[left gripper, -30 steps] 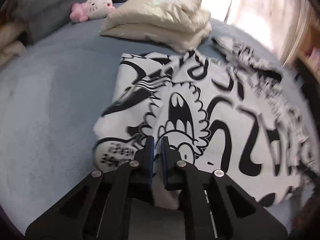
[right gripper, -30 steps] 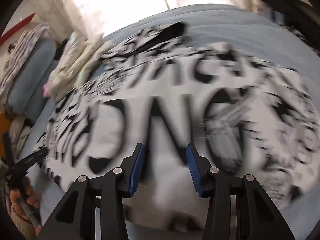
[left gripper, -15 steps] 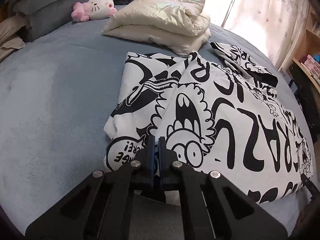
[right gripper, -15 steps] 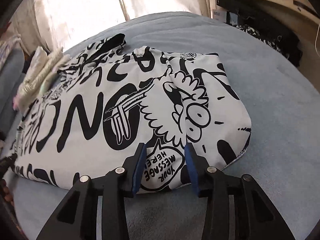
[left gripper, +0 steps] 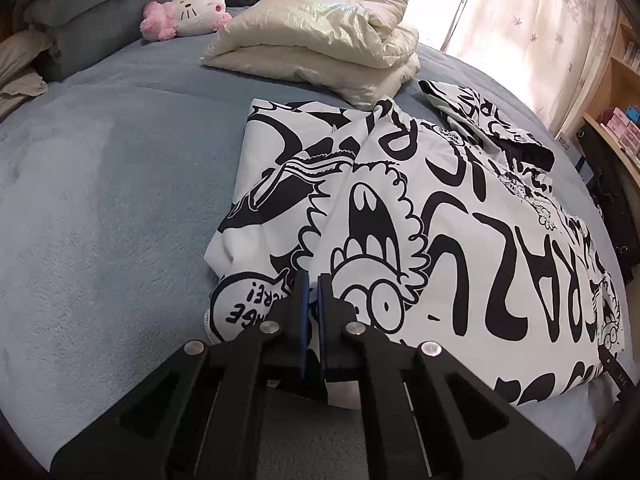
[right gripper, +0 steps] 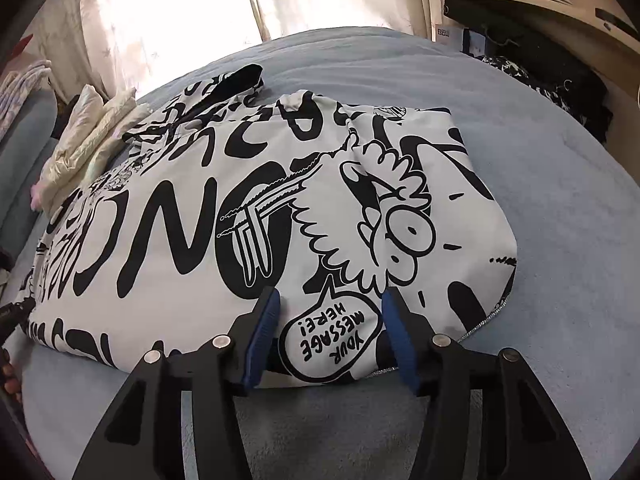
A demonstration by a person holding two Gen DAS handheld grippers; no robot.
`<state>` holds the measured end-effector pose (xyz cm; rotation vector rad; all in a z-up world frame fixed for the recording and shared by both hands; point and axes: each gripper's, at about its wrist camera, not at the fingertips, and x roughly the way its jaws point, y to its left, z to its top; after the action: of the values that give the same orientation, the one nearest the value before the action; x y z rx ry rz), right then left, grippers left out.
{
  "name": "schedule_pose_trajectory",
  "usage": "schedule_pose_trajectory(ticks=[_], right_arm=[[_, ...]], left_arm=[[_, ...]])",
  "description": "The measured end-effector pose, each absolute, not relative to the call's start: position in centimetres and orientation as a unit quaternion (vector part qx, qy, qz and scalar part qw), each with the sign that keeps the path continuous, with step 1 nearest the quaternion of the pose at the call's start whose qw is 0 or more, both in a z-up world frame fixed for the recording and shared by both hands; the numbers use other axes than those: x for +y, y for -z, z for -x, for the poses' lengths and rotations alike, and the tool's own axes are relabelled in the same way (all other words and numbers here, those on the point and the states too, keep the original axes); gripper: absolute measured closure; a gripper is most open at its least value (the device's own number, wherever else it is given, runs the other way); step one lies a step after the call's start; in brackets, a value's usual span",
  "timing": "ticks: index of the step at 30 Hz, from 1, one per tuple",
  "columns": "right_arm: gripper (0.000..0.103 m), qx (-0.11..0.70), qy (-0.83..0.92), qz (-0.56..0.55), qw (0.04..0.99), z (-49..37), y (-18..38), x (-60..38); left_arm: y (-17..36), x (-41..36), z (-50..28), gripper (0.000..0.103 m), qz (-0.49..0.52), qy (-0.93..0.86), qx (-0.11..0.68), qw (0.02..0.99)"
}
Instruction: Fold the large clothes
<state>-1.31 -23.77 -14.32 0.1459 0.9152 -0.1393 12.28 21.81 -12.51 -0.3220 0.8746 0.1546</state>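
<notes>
Black-and-white printed garment [left gripper: 440,216] lies spread on the blue-grey bed cover [left gripper: 100,208], partly folded, with a sleeve or flap doubled over along the middle. In the left wrist view it fills the right half of the bed, its near edge at the camera.

Left gripper [left gripper: 311,280]: jaws closed to a thin slit at the garment's near edge, just right of the speech-bubble print. A white fold of cloth shows between the fingers lower down, so it appears pinched on the garment.

Right gripper [right gripper: 328,300]: jaws roughly half apart and opening. The "YOUR MESSAGE HERE!" bubble on the near hem sits between the 2 blue pads [right gripper: 264,328]; cloth lies flat there, pads not pressing it.

Far left of the garment: folded cream puffer jacket [left gripper: 320,32], just beside its far edge. Further left, pink-and-white plush cat [left gripper: 188,12] against grey pillows [left gripper: 100,0]. Curtain [right gripper: 168,12] at the far side; wooden shelf [right gripper: 540,8] at far right.
</notes>
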Motion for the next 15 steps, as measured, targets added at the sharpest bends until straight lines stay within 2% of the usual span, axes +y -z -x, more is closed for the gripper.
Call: schedule_pose_trajectory(ticks=[8,13,15], right_arm=[[0.048,0.485,0.067,-0.077,0.869,-0.1,13.0,-24.0],[0.047,0.5,0.033,-0.096,0.86,-3.6,9.9,-24.6],[0.047,0.49,0.028,-0.088,0.867,-5.7,8.0,-24.7]], left_arm=[[10.1,19.4,-13.2,0.1,0.119,-0.056,0.447,0.885],[6.1,17.3,-16.5,0.1,0.068,-0.024,0.435,0.898],[4.2,16.6,-18.9,0.09,0.059,-0.008,0.429,0.901]])
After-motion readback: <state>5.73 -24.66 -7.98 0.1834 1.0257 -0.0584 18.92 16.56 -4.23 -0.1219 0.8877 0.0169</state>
